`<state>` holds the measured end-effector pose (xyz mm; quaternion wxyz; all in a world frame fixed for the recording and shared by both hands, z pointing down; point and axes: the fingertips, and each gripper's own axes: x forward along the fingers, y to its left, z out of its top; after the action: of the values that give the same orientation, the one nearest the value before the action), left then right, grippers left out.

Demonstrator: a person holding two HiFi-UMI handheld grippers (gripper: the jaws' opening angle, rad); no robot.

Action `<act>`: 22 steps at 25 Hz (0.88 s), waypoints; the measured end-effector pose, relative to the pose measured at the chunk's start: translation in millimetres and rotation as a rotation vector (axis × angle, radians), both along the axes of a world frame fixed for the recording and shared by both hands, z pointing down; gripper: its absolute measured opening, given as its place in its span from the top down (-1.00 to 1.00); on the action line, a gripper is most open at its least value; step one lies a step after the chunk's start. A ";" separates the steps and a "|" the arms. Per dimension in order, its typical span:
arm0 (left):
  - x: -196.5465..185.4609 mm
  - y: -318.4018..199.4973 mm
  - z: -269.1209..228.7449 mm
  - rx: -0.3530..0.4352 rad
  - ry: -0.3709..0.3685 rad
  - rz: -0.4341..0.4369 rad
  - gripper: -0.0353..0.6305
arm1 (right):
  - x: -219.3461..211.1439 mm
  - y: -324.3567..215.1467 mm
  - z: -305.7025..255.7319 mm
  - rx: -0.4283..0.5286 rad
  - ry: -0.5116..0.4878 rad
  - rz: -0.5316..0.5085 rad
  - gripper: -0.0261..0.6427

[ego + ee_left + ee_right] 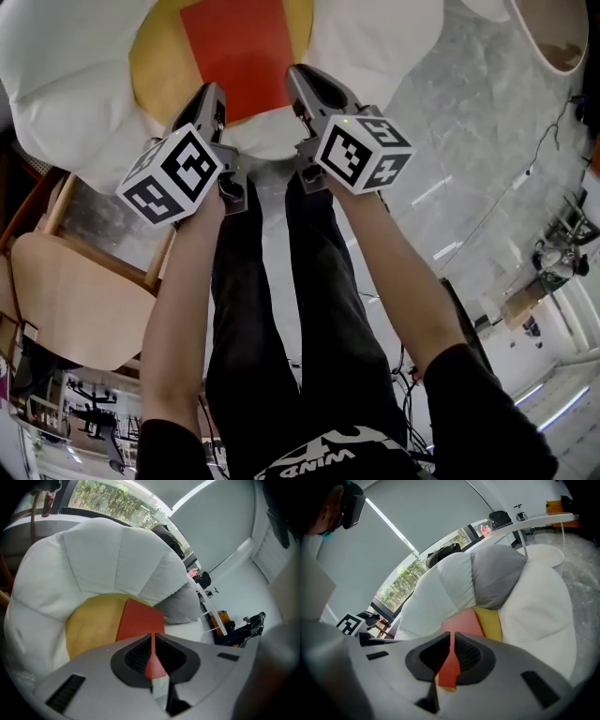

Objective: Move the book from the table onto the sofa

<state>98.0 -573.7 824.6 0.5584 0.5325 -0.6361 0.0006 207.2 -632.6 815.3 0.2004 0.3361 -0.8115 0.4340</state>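
Book (pixel 239 56): plain red cover, flat on sofa (pixel 56 75).

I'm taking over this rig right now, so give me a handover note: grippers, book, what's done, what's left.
Left gripper: jaws shut and empty. The red sliver in the slit looks like the book lying beyond.
Right gripper: the same, shut with nothing gripped.
Book: lies flat on the yellow centre of the white sofa, with both grippers at its near edge.
Done: the book is on the sofa.
Left: probably only drawing the grippers clear.
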 end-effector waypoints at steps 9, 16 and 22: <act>19.1 23.4 -103.8 0.003 0.036 0.038 0.85 | 2.9 33.8 -97.7 -0.021 -0.003 0.015 0.87; 9.4 32.6 -225.8 0.065 0.050 -0.022 0.86 | 1.1 39.5 -214.2 0.015 -0.060 0.038 0.88; 28.4 42.6 -331.0 0.152 0.053 0.042 0.86 | 2.7 56.9 -316.8 0.056 -0.111 0.019 0.88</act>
<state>126.4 -531.1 493.6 0.5329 0.5865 -0.6079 -0.0498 209.9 -575.7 498.4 0.1417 0.3246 -0.8300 0.4308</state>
